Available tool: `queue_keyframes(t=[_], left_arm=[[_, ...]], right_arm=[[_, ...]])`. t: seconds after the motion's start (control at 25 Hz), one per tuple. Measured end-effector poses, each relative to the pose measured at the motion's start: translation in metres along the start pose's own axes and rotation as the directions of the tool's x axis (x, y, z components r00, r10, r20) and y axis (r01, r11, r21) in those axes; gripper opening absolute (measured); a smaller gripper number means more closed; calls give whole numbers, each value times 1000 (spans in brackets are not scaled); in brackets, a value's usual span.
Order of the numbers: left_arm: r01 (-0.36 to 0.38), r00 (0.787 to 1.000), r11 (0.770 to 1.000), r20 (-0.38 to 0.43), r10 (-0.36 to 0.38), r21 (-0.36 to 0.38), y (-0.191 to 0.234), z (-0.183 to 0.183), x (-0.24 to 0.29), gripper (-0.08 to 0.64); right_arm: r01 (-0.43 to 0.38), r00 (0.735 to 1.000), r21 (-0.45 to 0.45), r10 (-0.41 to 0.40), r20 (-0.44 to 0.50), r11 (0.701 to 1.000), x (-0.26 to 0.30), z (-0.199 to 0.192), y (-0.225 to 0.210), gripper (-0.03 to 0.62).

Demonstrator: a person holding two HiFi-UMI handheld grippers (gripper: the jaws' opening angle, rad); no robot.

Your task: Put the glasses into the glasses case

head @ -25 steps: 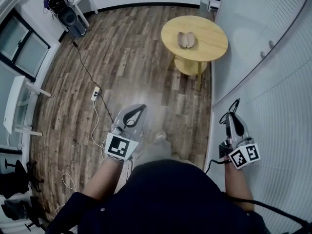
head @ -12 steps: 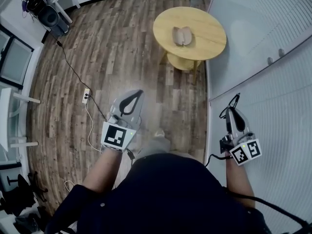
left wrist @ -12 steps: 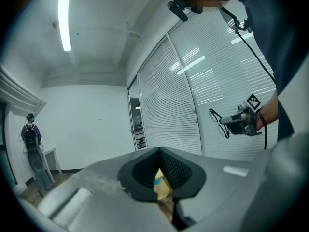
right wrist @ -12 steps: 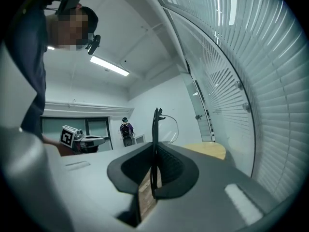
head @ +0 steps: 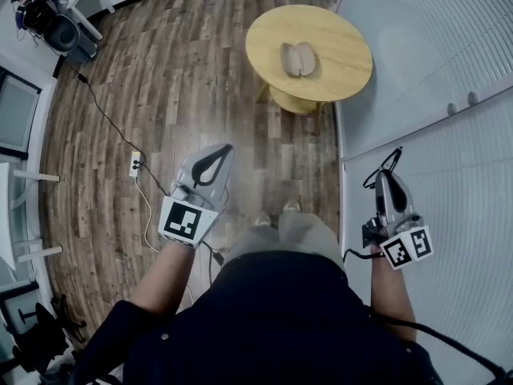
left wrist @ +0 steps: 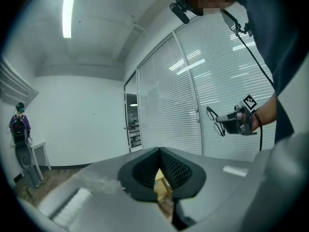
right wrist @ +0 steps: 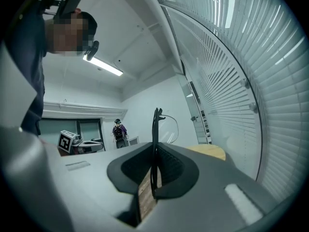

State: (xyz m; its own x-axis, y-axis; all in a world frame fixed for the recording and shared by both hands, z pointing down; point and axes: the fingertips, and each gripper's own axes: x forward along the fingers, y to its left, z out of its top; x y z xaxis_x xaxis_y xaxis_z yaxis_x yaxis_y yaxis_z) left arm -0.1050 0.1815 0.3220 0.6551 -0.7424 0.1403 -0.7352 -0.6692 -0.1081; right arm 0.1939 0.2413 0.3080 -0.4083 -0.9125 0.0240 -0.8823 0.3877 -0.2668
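Note:
An open brown glasses case (head: 297,58) lies on the round wooden table (head: 337,70) far ahead across the floor. My right gripper (head: 386,175) is held level beside the white wall, shut on the black-framed glasses (head: 381,165). In the right gripper view the glasses (right wrist: 156,124) stand edge-on between the pads of that gripper (right wrist: 155,149), one lens sticking out past the tips. My left gripper (head: 224,149) hangs over the wood floor, its tips together and nothing in them. The left gripper view shows its own jaws (left wrist: 159,151) shut and the glasses (left wrist: 213,122) off to the right.
A white slatted glass wall (head: 449,79) runs along the right. A power strip (head: 135,164) with a black cable lies on the floor at left. A speaker with a bag (head: 48,18) stands at the far upper left. The person's feet (head: 276,211) show below.
The person has walked forward: the table and case have come nearer and slid lower in the head view. Both grippers rode along level, the right still gripping the glasses.

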Motion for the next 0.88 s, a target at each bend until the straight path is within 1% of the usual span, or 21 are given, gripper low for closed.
queue_keyframes(t=[0.12,0.24,0.32,0.48,0.6,0.72,0.88], left_arm=[[0,1000,1000,23,0,-12,8,5,12,6],[16,999,1000,37,-16,6,9,8,32,6],[10,999,1000,37,-10,4,17,11,45,6],[-68,997,998,23,68,4,57,21,73,6],[-104,994,994,26,103,42,82,36,97,6],[-139,990,989,31,137,53,96,48,121,6],[-178,984,983,21,177,42,104,48,146,6]], right_arm=[[-28,1000,-13,28,-13,1000,25,0,-3,31],[-55,998,-15,55,-11,998,53,3,-19,31],[-72,997,-11,72,-1,997,72,8,-30,31],[-126,992,10,126,-2,992,122,13,-54,31],[-175,984,18,176,-12,984,160,17,-69,31],[-213,976,35,214,-33,976,193,21,-85,31],[-268,960,56,271,-69,962,230,19,-101,31]])
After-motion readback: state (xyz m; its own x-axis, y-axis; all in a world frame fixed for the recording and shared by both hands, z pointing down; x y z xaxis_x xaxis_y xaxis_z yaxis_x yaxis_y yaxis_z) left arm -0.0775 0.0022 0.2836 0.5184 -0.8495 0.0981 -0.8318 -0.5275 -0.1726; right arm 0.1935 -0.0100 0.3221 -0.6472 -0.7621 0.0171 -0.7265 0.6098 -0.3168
